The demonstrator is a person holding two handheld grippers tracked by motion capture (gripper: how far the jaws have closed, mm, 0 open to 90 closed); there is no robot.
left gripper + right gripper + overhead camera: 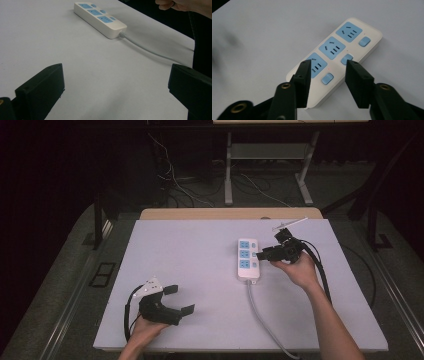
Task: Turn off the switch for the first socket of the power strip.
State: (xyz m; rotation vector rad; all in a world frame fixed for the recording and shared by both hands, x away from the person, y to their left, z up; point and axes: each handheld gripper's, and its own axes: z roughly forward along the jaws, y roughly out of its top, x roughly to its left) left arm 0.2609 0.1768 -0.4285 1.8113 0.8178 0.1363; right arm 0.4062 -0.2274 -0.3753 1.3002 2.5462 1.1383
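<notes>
The right gripper (pixel 327 67) has its fingers (pixel 303 75) released, a moderate gap between them, nothing grasped. In the right gripper view they hang over the near end of a white power strip (pixel 337 60), with the nearest blue switch (pixel 327 78) showing in the gap; whether the tips touch the strip's surface is hard to judge, and the fingers hide part of the nearest socket and part of the strip's near end. In the high view this gripper (pixel 272 254) sits at the strip's right edge, held by the right hand (pixel 300 269), its tips small and dark against the casing, so contact cannot be made out there either.

The left gripper (pixel 115 87) has its fingers (pixel 41 87) spread wide, empty, with bare table (pixel 50 37) between them. The lower edge of the left gripper view cuts off both fingers. In the high view the left gripper (pixel 179 300) rests low at the front left of the table, in the left hand (pixel 147 330), whose wrist is cropped by the bottom of the picture.

The power strip (pixel 248 258) lies flat on the white table (pixel 190 250), right of centre and well apart from the left gripper. It carries three blue sockets in a row, each with a blue switch beside it. Its grey cord (pixel 262 320) runs from the near end toward the front edge of the table and leaves the picture at the bottom, so its plug is out of sight. A tiny red dot shows beside each socket in the right gripper view; what they are is unclear. Beyond the table the room is dark, with loose cables on the floor (pixel 200 185) barely distinguishable.
</notes>
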